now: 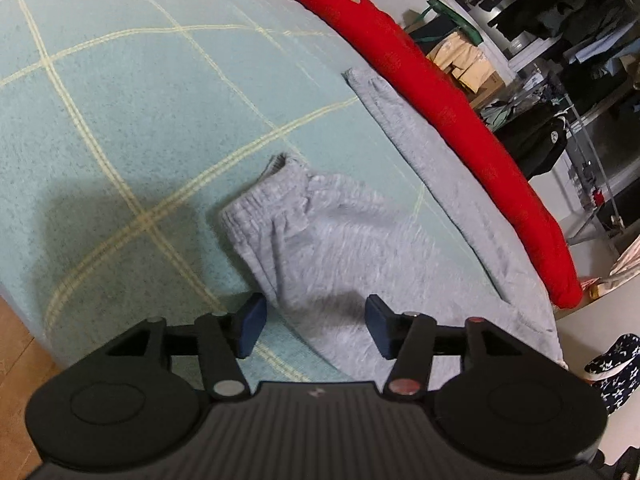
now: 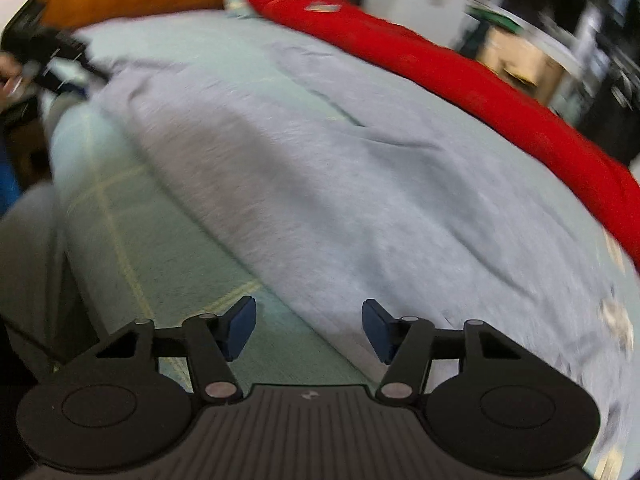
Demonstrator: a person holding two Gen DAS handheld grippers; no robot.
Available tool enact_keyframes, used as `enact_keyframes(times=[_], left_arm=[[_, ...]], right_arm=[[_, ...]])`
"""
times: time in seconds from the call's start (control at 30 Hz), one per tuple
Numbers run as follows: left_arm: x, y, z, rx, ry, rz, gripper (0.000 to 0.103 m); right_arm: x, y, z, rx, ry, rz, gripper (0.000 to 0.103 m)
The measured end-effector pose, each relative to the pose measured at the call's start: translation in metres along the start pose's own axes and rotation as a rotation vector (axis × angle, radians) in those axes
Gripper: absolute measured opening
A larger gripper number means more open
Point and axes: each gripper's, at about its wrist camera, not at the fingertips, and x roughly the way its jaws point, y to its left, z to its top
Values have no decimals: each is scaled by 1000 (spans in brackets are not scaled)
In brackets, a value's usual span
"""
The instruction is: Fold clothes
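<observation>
Grey sweatpants lie spread on a pale green bed cover with yellow check lines. One ribbed elastic end is bunched near the middle, and a long leg runs along a red bolster. My left gripper hovers over the near part of the pants, jaws open, with nothing between its blue pads. In the blurred right wrist view the grey cloth fills the bed. My right gripper stands open over its near edge, holding nothing.
A long red bolster lies along the bed's far edge. Beyond it stand racks of dark clothes and cardboard boxes. Wooden floor shows at the lower left. A hand with a dark blurred object is at the upper left.
</observation>
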Motion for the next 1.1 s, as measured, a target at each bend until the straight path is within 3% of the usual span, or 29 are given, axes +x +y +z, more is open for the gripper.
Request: enact_keyframes(times=[0.07, 0.13, 0.17, 0.2, 0.27, 0.4, 0.5, 0.6, 0.73, 1.0, 1.03, 1.07, 1.1], left_arm=[[0, -1, -1, 3, 3, -8, 62], [-1, -2, 0, 6, 3, -5, 62], [-1, -2, 0, 7, 3, -2, 62], [-1, -2, 0, 8, 2, -2, 62], [0, -2, 0, 8, 2, -5, 63], [1, 0, -2, 7, 6, -9, 64], [1, 1, -3, 6, 1, -16, 65], [2, 5, -4, -9, -8, -21, 63], [-2, 11, -11, -69, -35, -31, 63], [-7, 15, -31, -176, -86, -38, 62], [-7, 15, -31, -177, -89, -31, 54], [-6, 15, -30, -175, -92, -22, 36], [-5, 15, -29, -169, -96, -11, 27]], right_arm=[[11, 6, 5, -59, 9, 12, 57], [21, 9, 10, -108, 18, 34, 41], [24, 9, 12, -120, 17, 45, 21], [24, 7, 15, -126, 14, 43, 9], [22, -2, 23, -112, -2, 18, 10], [19, -40, 39, 45, -55, 11, 11], [28, -53, 41, 98, -18, 27, 18], [35, -42, 36, 38, 16, 24, 20], [30, -21, 26, -68, 1, -12, 27], [32, 23, 18, -438, -58, -185, 28], [36, 26, 21, -470, -58, -203, 28], [40, 29, 23, -499, -57, -212, 28], [42, 31, 25, -518, -52, -205, 19]])
